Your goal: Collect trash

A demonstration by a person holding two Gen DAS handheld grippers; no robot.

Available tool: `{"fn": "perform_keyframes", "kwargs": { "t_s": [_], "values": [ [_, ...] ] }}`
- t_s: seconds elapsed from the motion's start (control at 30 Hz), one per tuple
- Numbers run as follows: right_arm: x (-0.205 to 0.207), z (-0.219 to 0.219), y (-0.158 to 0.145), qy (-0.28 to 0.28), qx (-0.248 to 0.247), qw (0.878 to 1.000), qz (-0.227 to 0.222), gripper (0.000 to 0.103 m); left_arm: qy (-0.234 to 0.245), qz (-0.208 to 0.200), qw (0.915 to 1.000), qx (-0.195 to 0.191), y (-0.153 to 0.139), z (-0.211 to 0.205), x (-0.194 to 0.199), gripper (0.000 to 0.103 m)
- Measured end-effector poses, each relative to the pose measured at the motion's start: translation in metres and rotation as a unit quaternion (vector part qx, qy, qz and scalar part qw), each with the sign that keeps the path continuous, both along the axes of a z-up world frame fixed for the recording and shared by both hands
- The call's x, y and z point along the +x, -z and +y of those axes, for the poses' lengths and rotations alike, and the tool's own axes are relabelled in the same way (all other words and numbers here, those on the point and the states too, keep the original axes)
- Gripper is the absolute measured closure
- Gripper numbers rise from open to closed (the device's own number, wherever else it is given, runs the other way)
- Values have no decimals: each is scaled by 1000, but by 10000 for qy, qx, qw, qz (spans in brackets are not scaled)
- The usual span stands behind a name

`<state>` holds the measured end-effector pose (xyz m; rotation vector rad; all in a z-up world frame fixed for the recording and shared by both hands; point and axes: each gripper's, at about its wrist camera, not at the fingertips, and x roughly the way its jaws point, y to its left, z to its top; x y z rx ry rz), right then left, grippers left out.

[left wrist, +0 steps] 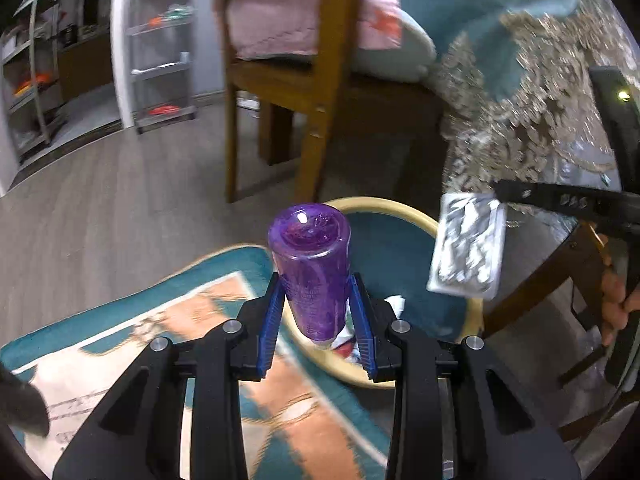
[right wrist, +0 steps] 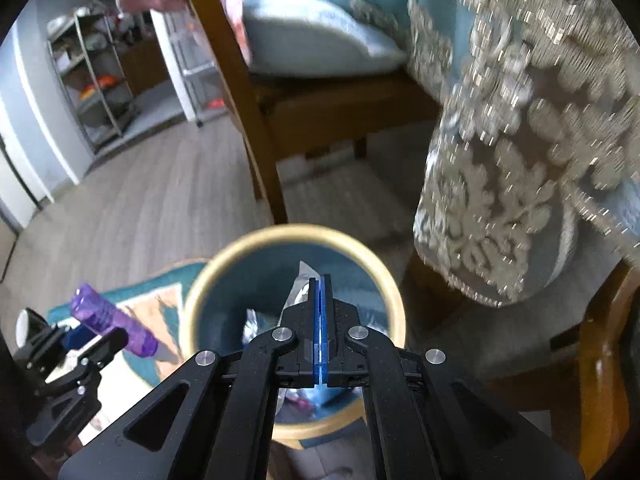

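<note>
My left gripper [left wrist: 318, 312] is clamped on a purple bottle [left wrist: 310, 272], blue pads on both its sides, held just over the near rim of the teal bin [left wrist: 400, 206] with its tan edge. My right gripper [right wrist: 322, 292] pinches a thin silvery blister pack [left wrist: 466, 242] edge-on above the bin's mouth. To do this well I'd bring each piece squarely over the opening before letting go, bottle clear of the rim so it can't bounce onto the rug [left wrist: 132, 344].
</note>
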<state>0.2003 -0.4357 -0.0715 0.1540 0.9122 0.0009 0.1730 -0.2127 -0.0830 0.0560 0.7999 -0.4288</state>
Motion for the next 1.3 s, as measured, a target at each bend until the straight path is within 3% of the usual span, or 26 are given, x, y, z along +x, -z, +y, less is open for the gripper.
{"fn": "perform_keyframes", "kwargs": {
  "t_s": [0.17,0.27,0.3,0.47,0.6,0.83,0.9,1.0,1.07,1.17,1.3],
  "values": [
    [4,10,12,-209,-65,9997,143,99,379,123,9992,14,16,-28,3,68],
    [5,10,14,-227,-115,9996,130,88,481,130,9988,-7,16,-29,-4,48],
    [5,9,13,-203,-100,9997,120,87,484,73,9988,8,13,-29,-6,47],
    [-3,5,-7,-122,67,9999,-91,83,448,-37,9990,-25,-14,-13,-15,46],
    [-23,8,-32,-204,166,9992,-309,83,514,-175,9984,164,-49,7,-33,40],
    [-86,15,-65,-368,464,9966,-579,76,599,-334,9964,507,-84,39,-79,33],
    [-102,16,-66,-330,496,9966,-562,73,581,-338,9964,517,-87,45,-96,25],
    [-131,20,-61,-266,359,9977,-509,57,594,-425,9962,469,-89,46,-108,15],
    [-141,21,-56,-134,355,9981,-487,22,543,-584,9955,517,-87,46,-111,10],
    [-145,20,-54,84,690,9963,-497,12,540,-574,9960,414,-83,44,-111,6],
    [-146,32,-57,174,291,9976,-600,9,368,-688,9954,555,-79,38,-111,6]
  ]
}}
